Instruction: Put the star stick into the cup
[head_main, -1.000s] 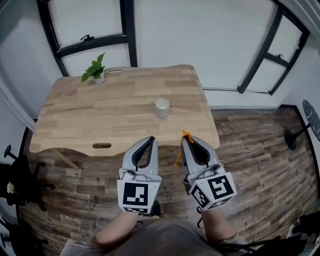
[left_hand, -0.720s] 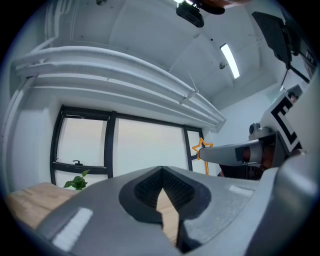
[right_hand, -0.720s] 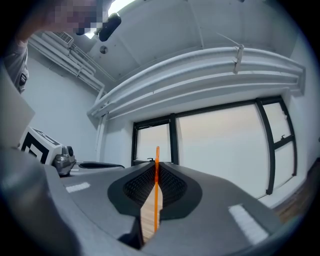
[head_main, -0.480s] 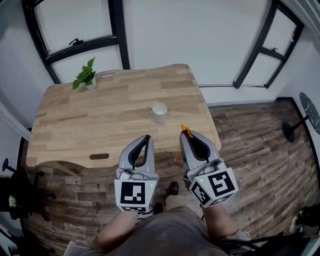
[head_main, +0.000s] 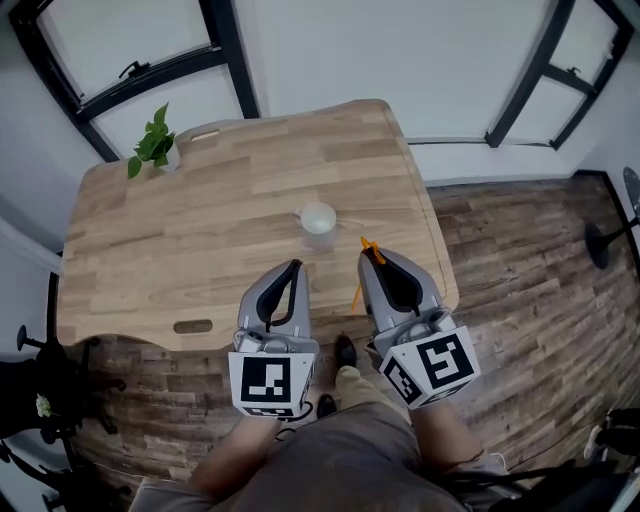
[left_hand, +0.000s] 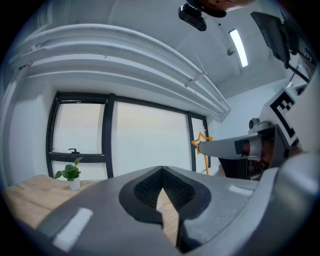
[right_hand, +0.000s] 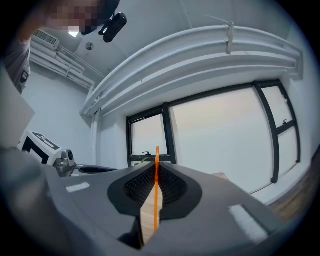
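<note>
A small white cup (head_main: 318, 218) stands upright on the wooden table (head_main: 190, 235), right of its middle. My right gripper (head_main: 371, 256) is shut on the orange star stick (head_main: 364, 270): the star tip pokes out past the jaws, and the thin stem hangs down to the left beneath them. This gripper hovers over the table's front edge, just right of and nearer than the cup. In the right gripper view the stick (right_hand: 156, 192) runs upright between the closed pads. My left gripper (head_main: 294, 266) is shut with nothing in it, near the cup's left front. From the left gripper (left_hand: 161, 172) view the star (left_hand: 202, 142) shows at the right.
A small potted plant (head_main: 150, 150) stands at the table's far left corner, also seen as the plant (left_hand: 70, 172) in the left gripper view. Black-framed windows line the white wall behind. Plank floor (head_main: 520, 300) lies to the right, and a black chair (head_main: 30, 375) stands at the lower left.
Both grippers have moved forward together, from in front of the table to over its front edge, closer to the cup. The stick stays held in the right one.
</note>
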